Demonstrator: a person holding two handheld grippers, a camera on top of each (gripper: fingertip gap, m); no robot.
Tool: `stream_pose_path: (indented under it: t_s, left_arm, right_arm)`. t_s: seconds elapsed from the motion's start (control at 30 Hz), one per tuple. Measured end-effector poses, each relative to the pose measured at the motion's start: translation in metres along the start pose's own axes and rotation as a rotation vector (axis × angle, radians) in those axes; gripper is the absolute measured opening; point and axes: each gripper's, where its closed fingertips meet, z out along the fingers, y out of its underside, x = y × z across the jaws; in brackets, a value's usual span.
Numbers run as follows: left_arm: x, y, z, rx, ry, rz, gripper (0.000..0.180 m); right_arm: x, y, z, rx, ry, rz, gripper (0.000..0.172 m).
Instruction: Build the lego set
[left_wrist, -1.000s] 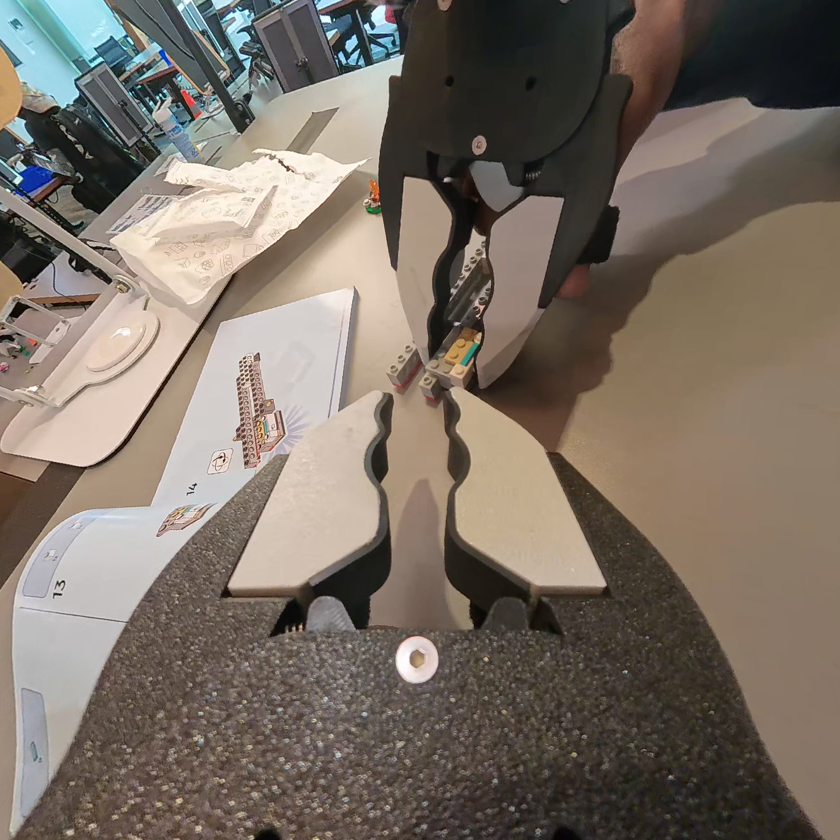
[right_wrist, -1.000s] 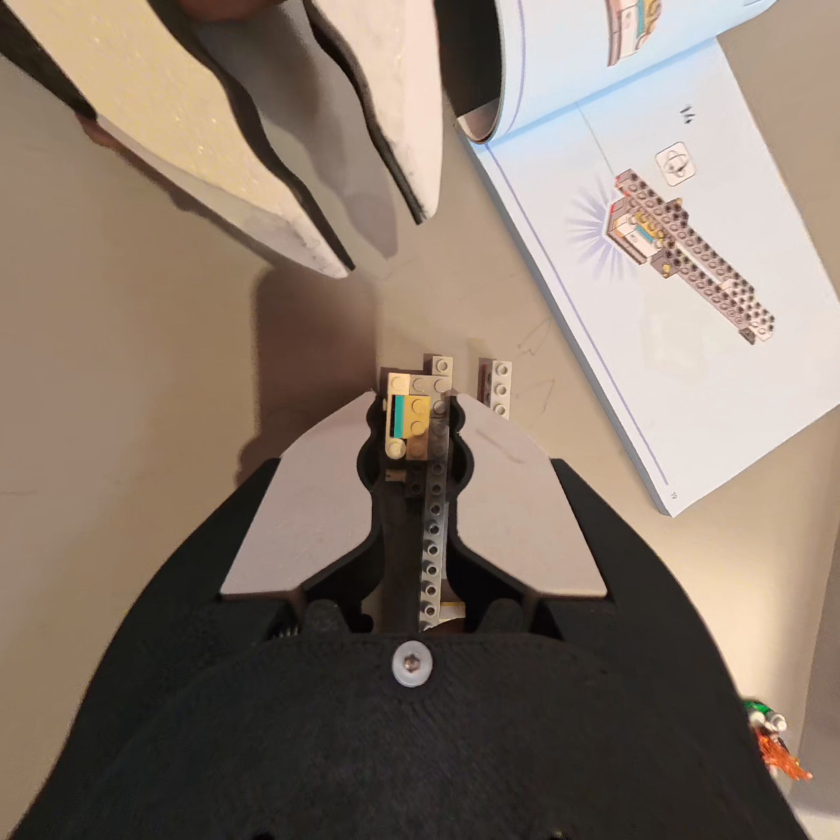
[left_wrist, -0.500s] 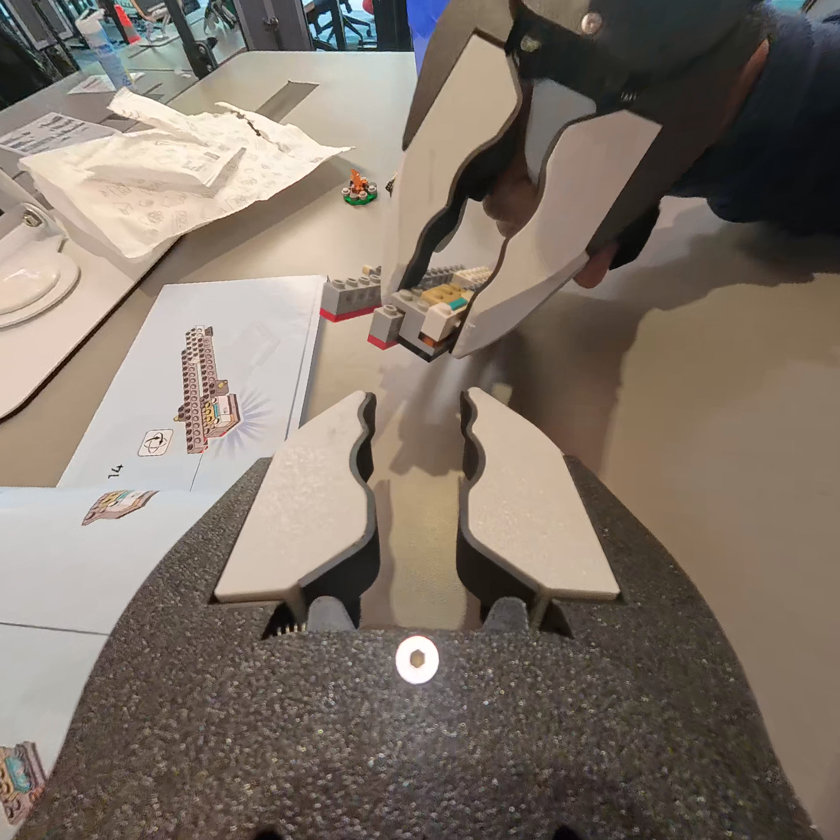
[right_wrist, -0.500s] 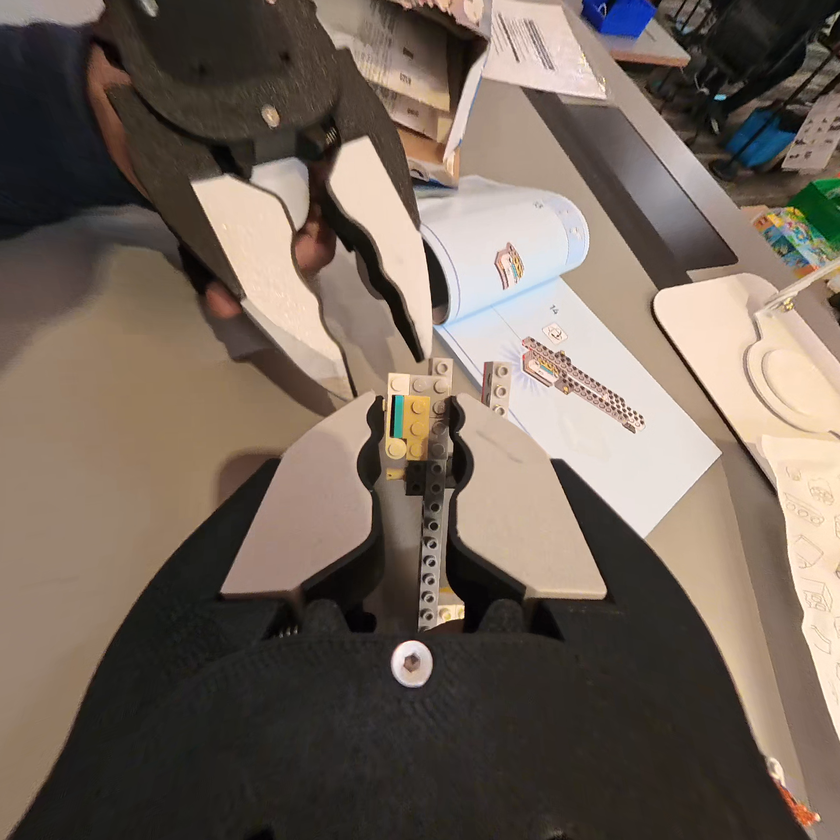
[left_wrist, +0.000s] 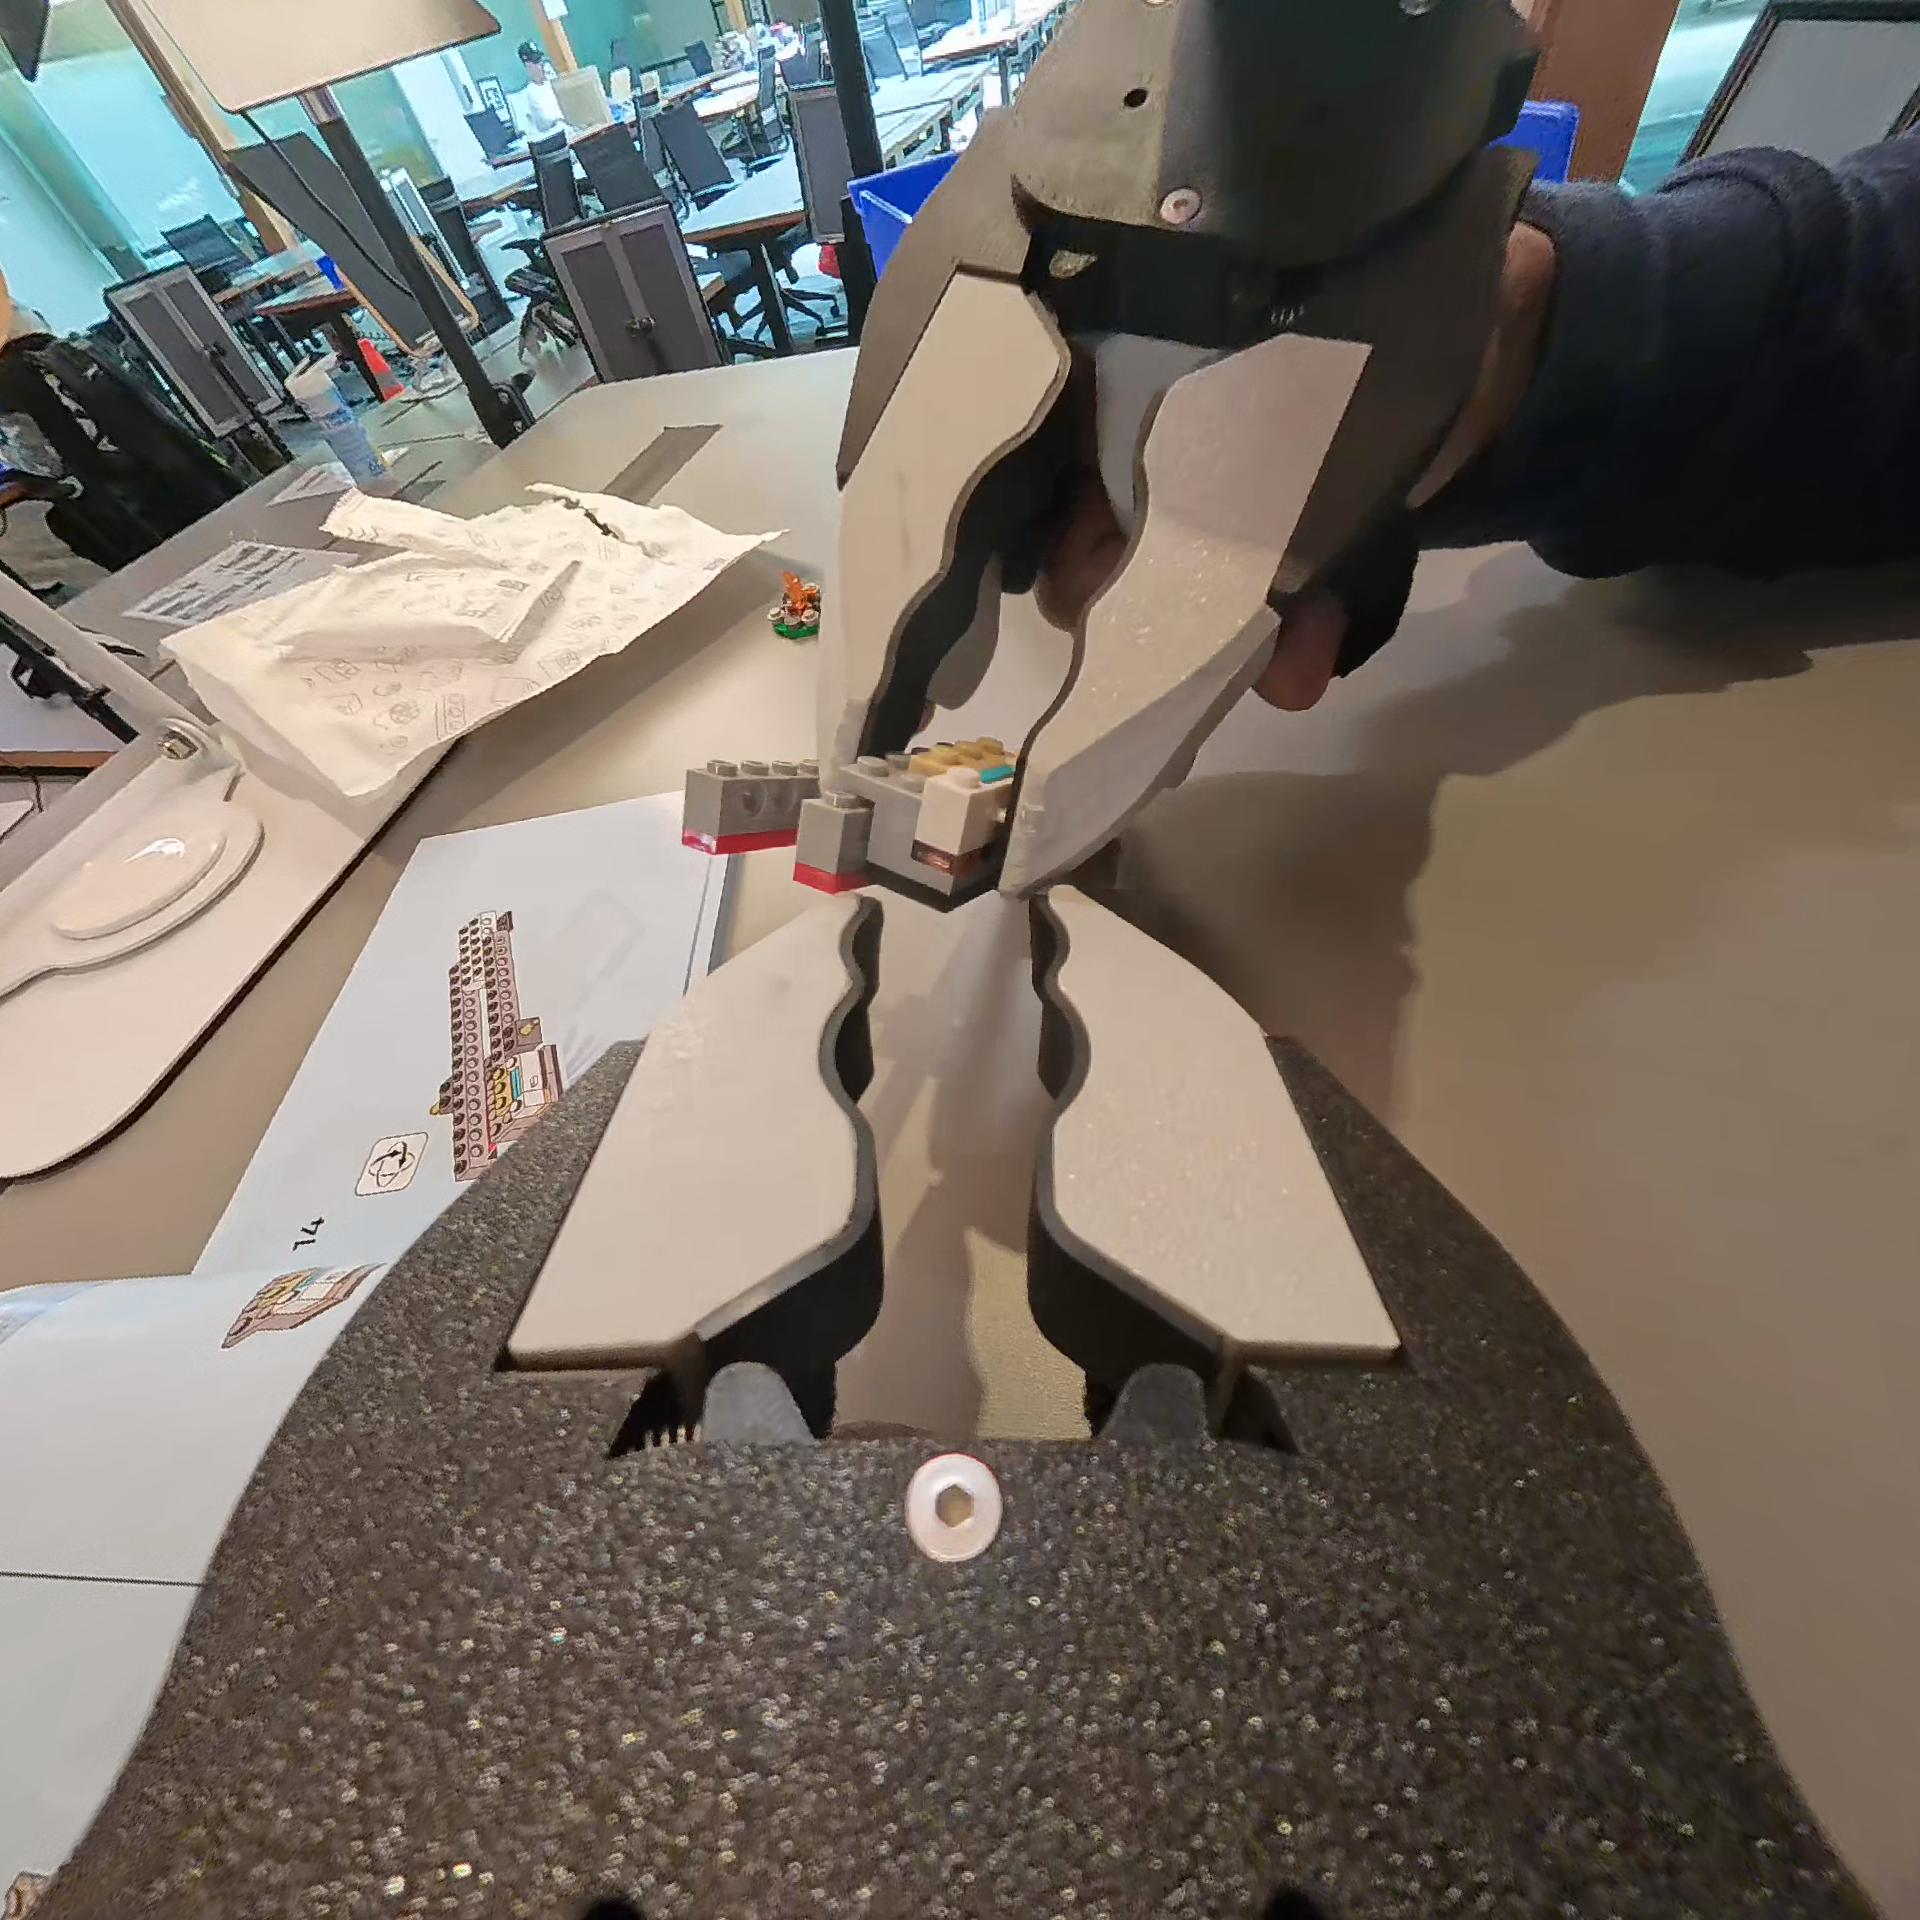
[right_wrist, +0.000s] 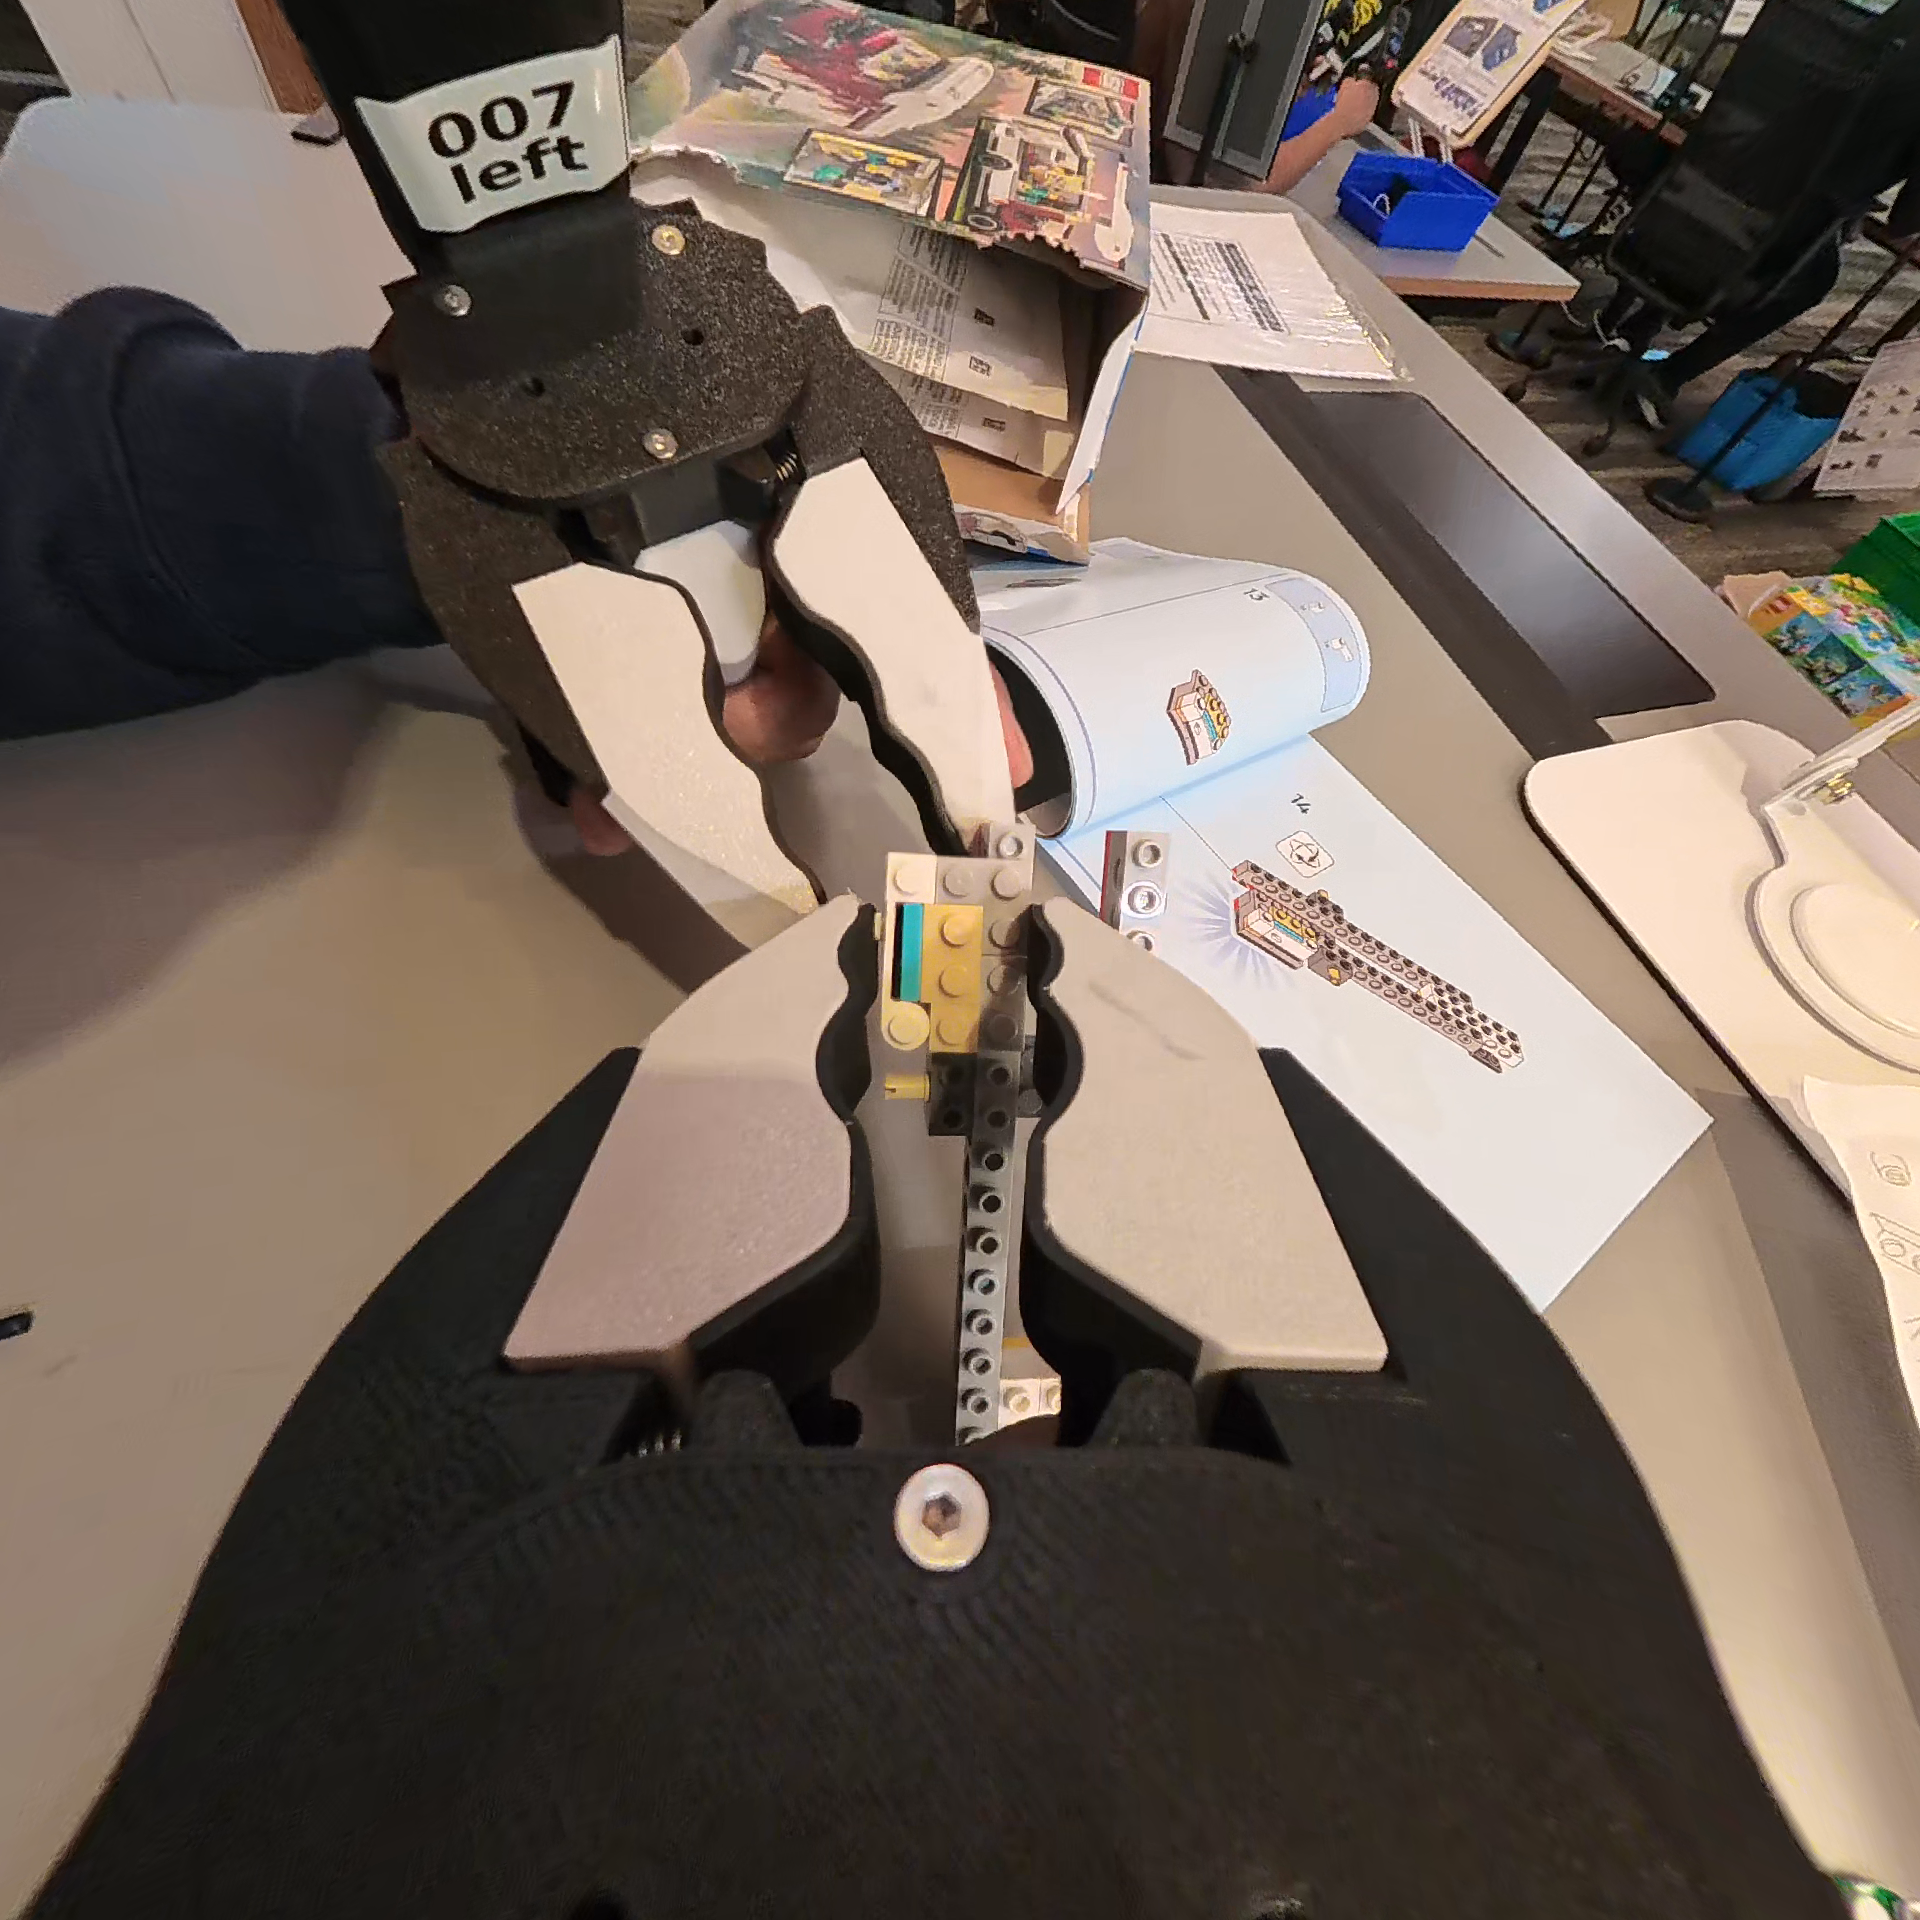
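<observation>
Studded plastic brick model (right_wrist: 961, 997) clamped in right hand-held gripper (right_wrist: 943, 914); left hand-held gripper (left_wrist: 951, 909) parted, bare

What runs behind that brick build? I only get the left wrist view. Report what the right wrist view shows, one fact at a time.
Observer: A long grey studded beam runs back from the brick build between the right gripper's fingers, almost to its body.
Operator: Now tell me what's behind my left gripper.
Observer: A torn-open cardboard box lies on the table behind the left gripper.
Operator: Give me the booklet.
Observer: The booklet's turned pages curl into a roll beside the left gripper.
</observation>
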Motion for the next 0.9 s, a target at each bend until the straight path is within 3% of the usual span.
stream_pose_path:
  t_s: [0.3,0.57,0.9]
  left_arm:
    - [-0.004,-0.016,0.006,0.08,-0.085,0.012,0.041]
    - [-0.008,-0.021,0.005,0.121,-0.104,-0.033,0.031]
    - [0.0,-0.024,0.004,0.13,-0.082,0.023,0.031]
  right_arm:
    - [0.003,-0.023,-0.004,0.101,0.053,0.049,0.027]
    - [0.002,-0.023,-0.003,0.109,0.021,0.108,0.027]
    - [-0.006,-0.022,-0.007,0.09,-0.038,0.097,0.028]
